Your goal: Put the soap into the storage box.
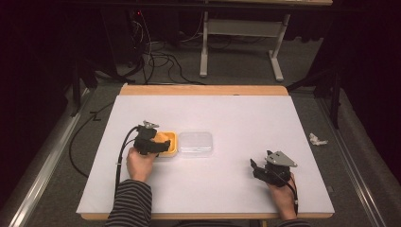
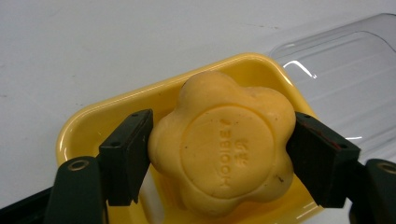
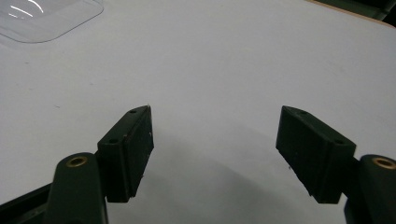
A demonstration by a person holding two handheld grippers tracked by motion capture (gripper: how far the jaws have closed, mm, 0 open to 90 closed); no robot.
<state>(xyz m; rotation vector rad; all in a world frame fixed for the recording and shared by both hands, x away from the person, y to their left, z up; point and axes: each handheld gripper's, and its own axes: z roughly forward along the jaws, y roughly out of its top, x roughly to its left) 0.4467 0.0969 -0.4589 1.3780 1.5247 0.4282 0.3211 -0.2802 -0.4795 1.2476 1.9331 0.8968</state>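
In the left gripper view we see the left gripper (image 2: 219, 154) closed around a yellow soap (image 2: 223, 151), which has the shape of a flower with a round stamped centre. Both black jaws press on the soap, one on each side, so the opening between them is as wide as the soap itself. The soap sits over the yellow dish (image 2: 93, 119), and below it we see the inner floor of the dish; whether the soap touches this floor or is lifted a little, we cannot tell. Just beside the dish, on its far right in this view, lies the clear lid (image 2: 345, 79) flat on the white surface (image 2: 93, 42).

In the high view the left gripper (image 1: 163, 145) is over the yellow dish (image 1: 172, 147), held by the person's left hand (image 1: 139, 163) (the sleeve has dark stripes). The clear lid (image 1: 195, 144) lies touching or almost touching the right side of the dish.

The right gripper (image 3: 215, 149) has its jaws wide open, and between them we see only the bare white surface (image 3: 224, 70); they hold nothing. A corner of the clear lid (image 3: 46, 18) appears at the top left of the right gripper view. In the high view the right gripper (image 1: 254, 169) rests low near the front right of the surface, well apart from the dish, in the person's right hand (image 1: 282, 196).
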